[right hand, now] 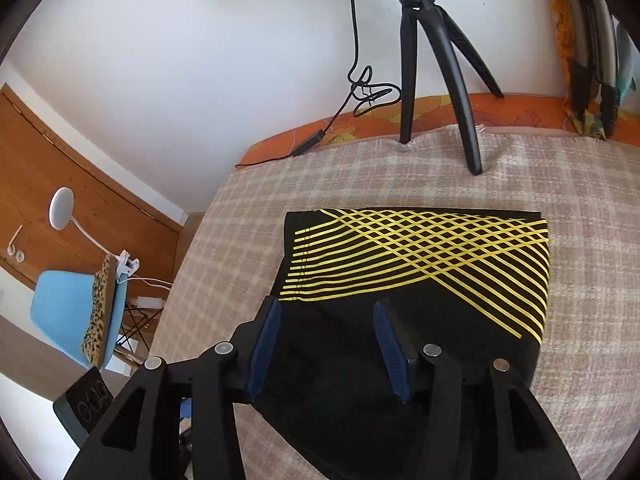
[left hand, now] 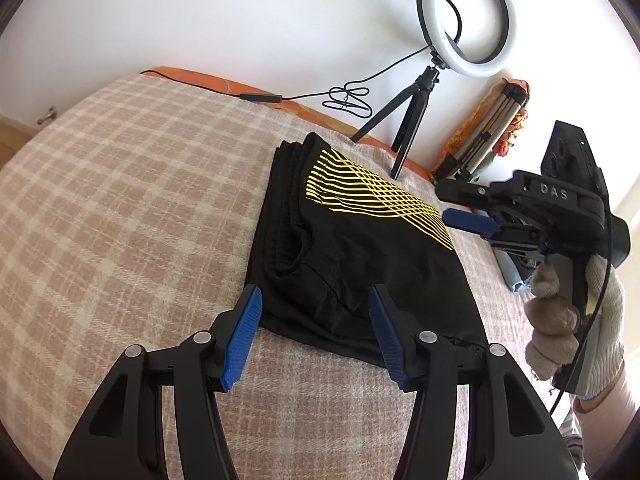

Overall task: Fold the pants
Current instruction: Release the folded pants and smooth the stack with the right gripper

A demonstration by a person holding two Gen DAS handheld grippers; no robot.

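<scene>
The black pants (left hand: pixel 360 240) with yellow stripes sit folded in a neat rectangle on the plaid blanket (left hand: pixel 120 200). Left gripper (left hand: pixel 316 312) hangs wide open over the near edge, right gripper (right hand: pixel 326 320) is spread open too, both holding nothing.

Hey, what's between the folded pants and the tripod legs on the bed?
Nothing but bare checked blanket. In the right wrist view, that strip separates the pants from the tripod; its cable lies further back by the wall.
</scene>
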